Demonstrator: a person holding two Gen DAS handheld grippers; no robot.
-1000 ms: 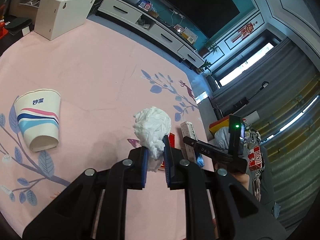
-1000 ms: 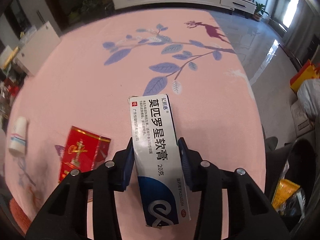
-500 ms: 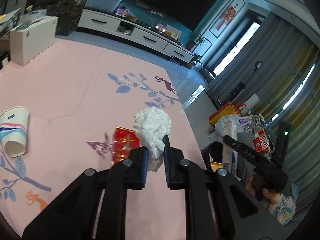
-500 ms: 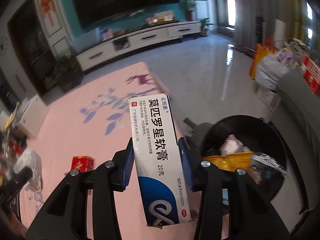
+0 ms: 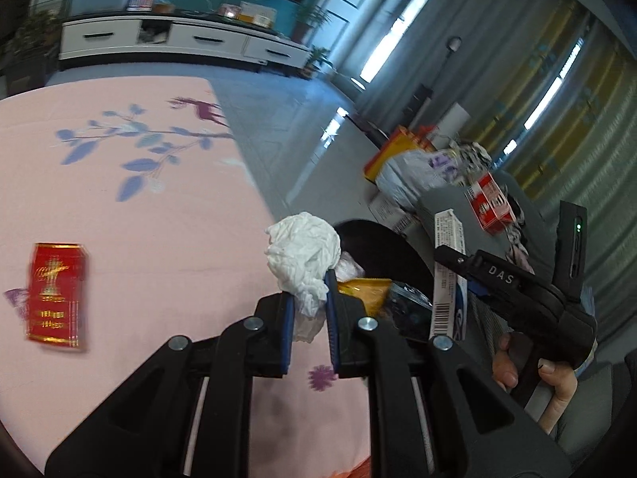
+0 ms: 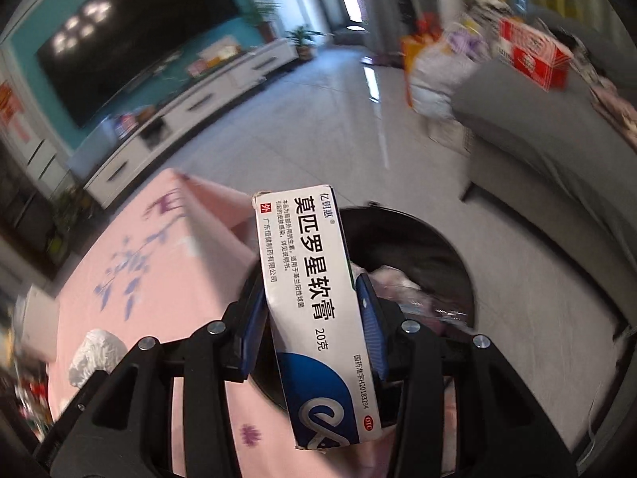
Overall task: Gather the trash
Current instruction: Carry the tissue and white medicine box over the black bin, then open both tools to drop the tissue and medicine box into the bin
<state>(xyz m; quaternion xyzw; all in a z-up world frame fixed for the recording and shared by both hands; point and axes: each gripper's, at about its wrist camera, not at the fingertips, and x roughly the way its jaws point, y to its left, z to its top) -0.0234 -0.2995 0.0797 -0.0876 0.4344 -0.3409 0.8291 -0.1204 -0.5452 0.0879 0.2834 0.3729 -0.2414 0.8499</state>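
My left gripper (image 5: 309, 298) is shut on a crumpled white tissue (image 5: 304, 257) and holds it above the pink table's right edge, beside a black trash bin (image 5: 382, 247). My right gripper (image 6: 314, 318) is shut on a white and blue ointment box (image 6: 314, 302) and holds it over the open bin (image 6: 450, 255), which holds wrappers. The right gripper with the box (image 5: 450, 275) also shows in the left wrist view. The tissue (image 6: 95, 354) also shows at lower left in the right wrist view.
A red packet (image 5: 55, 290) lies on the pink table (image 5: 139, 219) at the left. A grey sofa (image 6: 557, 139) with a red box (image 6: 533, 55) stands beyond the bin. Bags (image 5: 406, 167) sit on the tiled floor. A TV cabinet (image 5: 179, 40) lines the far wall.
Both grippers have swung right from the table toward the bin, each keeping its load. The paper cup has left the left wrist view. The bin now lies under the ointment box.
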